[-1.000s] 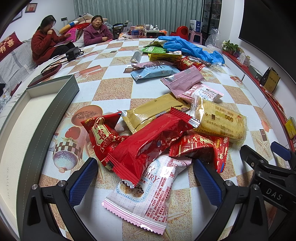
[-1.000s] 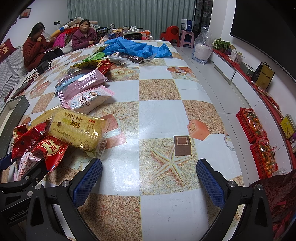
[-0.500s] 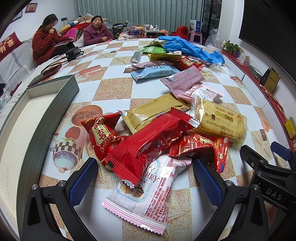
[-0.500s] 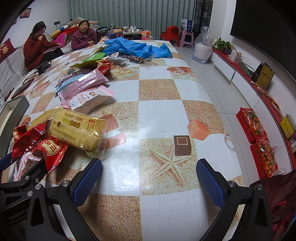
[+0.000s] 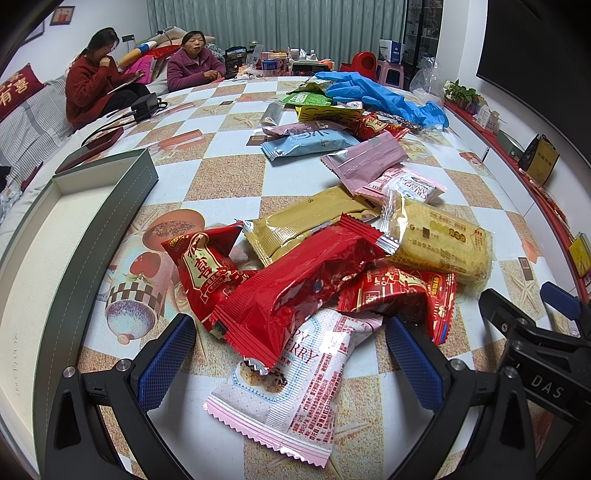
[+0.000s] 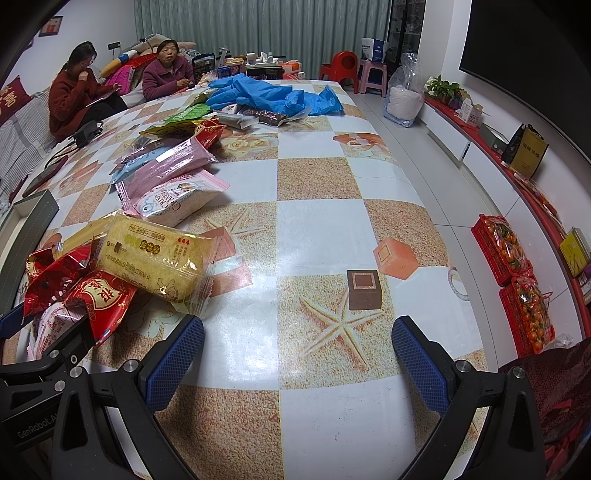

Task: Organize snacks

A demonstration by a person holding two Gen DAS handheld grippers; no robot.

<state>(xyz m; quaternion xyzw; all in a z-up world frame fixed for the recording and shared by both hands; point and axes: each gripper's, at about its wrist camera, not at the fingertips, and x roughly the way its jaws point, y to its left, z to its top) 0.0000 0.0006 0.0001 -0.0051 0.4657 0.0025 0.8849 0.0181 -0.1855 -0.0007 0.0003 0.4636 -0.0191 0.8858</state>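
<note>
The left tool [image 5: 290, 365] hung wide open, holding nothing, over the heaped snack packets [image 5: 295, 280], presumably choosing one for the grey box [image 5: 99, 206] (empty where visible). The right tool [image 6: 297, 365], likewise open and empty, waited over bare counter [image 6: 317, 221], clear of the pile.

Green curtains [image 6: 280, 33], white walls [image 6: 110, 22], tiled floor [image 6: 436, 173].
</note>
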